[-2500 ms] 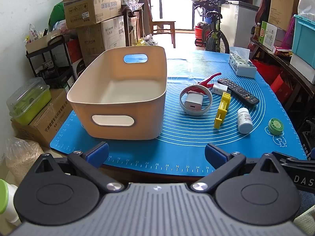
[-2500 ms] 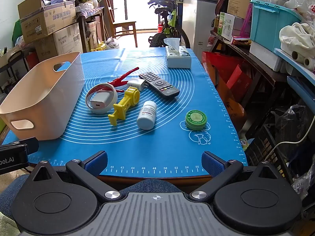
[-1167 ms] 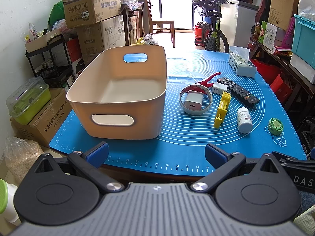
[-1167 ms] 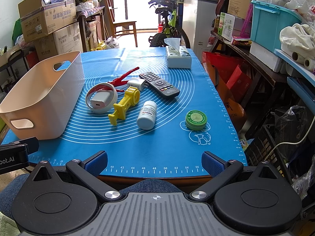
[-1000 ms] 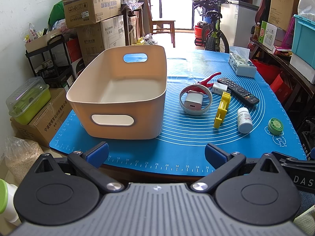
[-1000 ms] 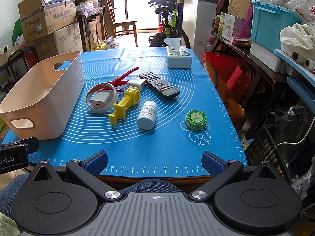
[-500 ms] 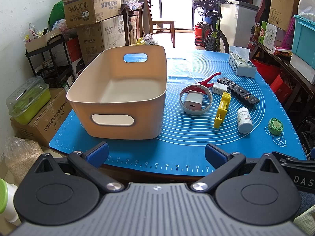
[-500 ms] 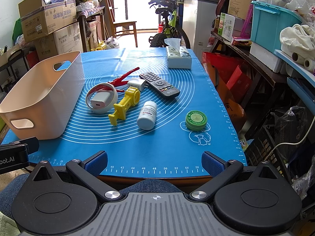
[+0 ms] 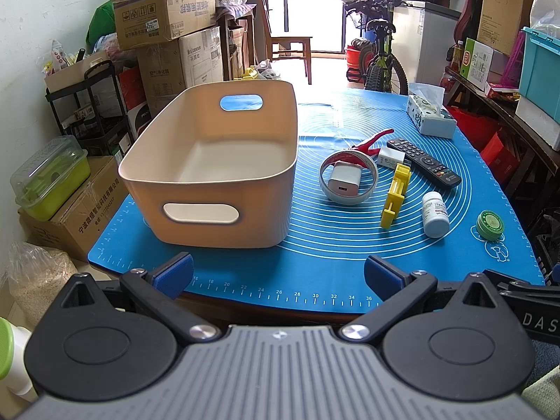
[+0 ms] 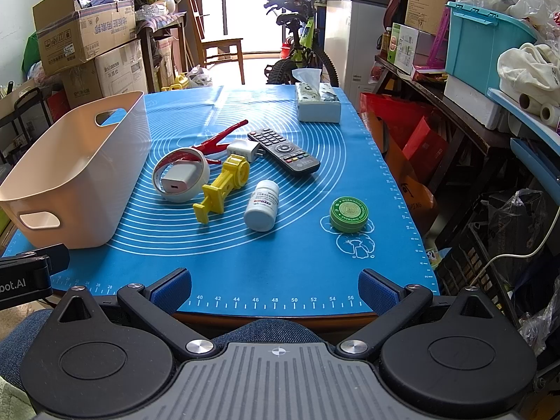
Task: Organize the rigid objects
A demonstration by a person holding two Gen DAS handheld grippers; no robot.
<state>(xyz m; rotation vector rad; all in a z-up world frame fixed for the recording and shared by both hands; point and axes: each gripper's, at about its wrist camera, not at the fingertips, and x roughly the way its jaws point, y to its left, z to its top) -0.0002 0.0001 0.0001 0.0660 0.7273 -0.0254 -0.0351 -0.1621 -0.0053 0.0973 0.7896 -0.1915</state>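
An empty beige bin (image 9: 224, 206) (image 10: 84, 175) stands on the left of the blue mat (image 9: 332, 245) (image 10: 280, 252). To its right lie a tape roll (image 9: 348, 196) (image 10: 164, 169) with a white charger (image 9: 343, 182) (image 10: 179, 177) inside, red pliers (image 9: 371, 141) (image 10: 218, 138), a white plug (image 9: 391, 156) (image 10: 241, 149), a black remote (image 9: 425, 162) (image 10: 284, 152), a yellow clamp (image 9: 394, 194) (image 10: 224, 185), a white pill bottle (image 9: 435, 214) (image 10: 262, 205) and a green tin (image 9: 490, 224) (image 10: 348, 214). My left gripper (image 9: 278, 274) and right gripper (image 10: 274, 285) hover open at the near table edge, holding nothing.
A tissue box (image 9: 430, 119) (image 10: 317, 103) sits at the mat's far right. Cardboard boxes (image 9: 164, 10) and a black cart (image 9: 87, 112) crowd the left; shelves with a teal bin (image 10: 486, 42) line the right. A bicycle (image 10: 301, 45) and chair (image 9: 290, 49) stand beyond the table.
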